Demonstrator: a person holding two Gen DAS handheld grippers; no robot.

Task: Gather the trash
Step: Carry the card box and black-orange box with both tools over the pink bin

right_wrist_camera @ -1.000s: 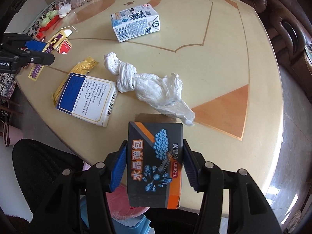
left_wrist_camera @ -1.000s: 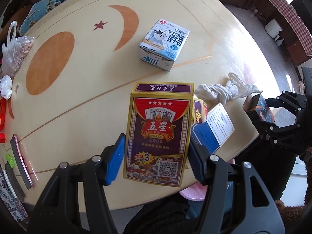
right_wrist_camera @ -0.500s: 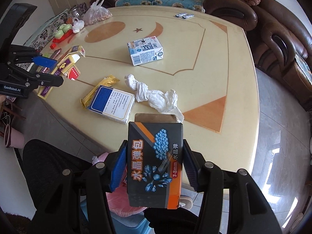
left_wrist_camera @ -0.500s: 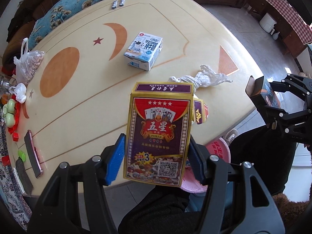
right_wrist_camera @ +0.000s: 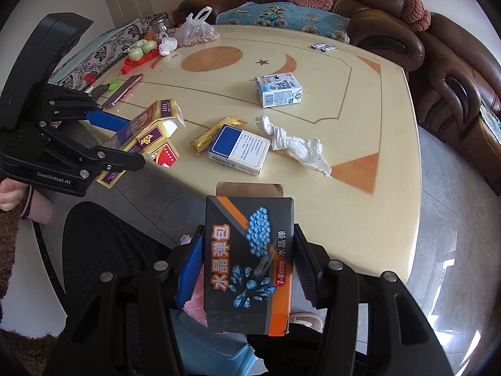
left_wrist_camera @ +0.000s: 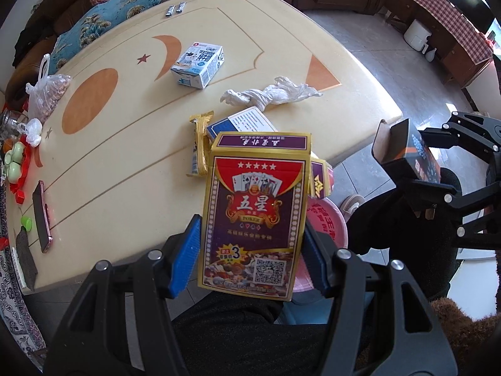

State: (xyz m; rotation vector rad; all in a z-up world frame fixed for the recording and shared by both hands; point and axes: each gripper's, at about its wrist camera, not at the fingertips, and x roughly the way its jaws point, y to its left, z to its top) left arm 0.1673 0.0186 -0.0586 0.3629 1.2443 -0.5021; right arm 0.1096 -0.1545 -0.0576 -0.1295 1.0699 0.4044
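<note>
My left gripper (left_wrist_camera: 250, 235) is shut on a purple and gold poker card box (left_wrist_camera: 255, 216), held upright above the table's near edge. My right gripper (right_wrist_camera: 249, 241) is shut on a black and orange box (right_wrist_camera: 249, 260) with an open top flap, held off the table's edge. Each gripper shows in the other's view: the left gripper (right_wrist_camera: 122, 139) with its card box (right_wrist_camera: 150, 131), and the right gripper (left_wrist_camera: 404, 153). On the table (right_wrist_camera: 360, 219) lie a milk carton (right_wrist_camera: 278, 89), a crumpled white tissue (right_wrist_camera: 294, 144), a blue and white box (right_wrist_camera: 239, 148) and a gold wrapper (right_wrist_camera: 216, 133).
A pink bin (left_wrist_camera: 325, 228) sits low by the person's dark-clothed lap (right_wrist_camera: 103, 244). A phone (left_wrist_camera: 42, 216), a bag of nuts (left_wrist_camera: 47, 94) and small toys crowd the table's left end. Two sachets (left_wrist_camera: 175, 8) lie at the far edge. A brown sofa (right_wrist_camera: 454, 87) wraps around the table.
Both grippers have risen and drawn back from the table toward the person, each still carrying its box. The table now looks smaller and farther off in both views.
</note>
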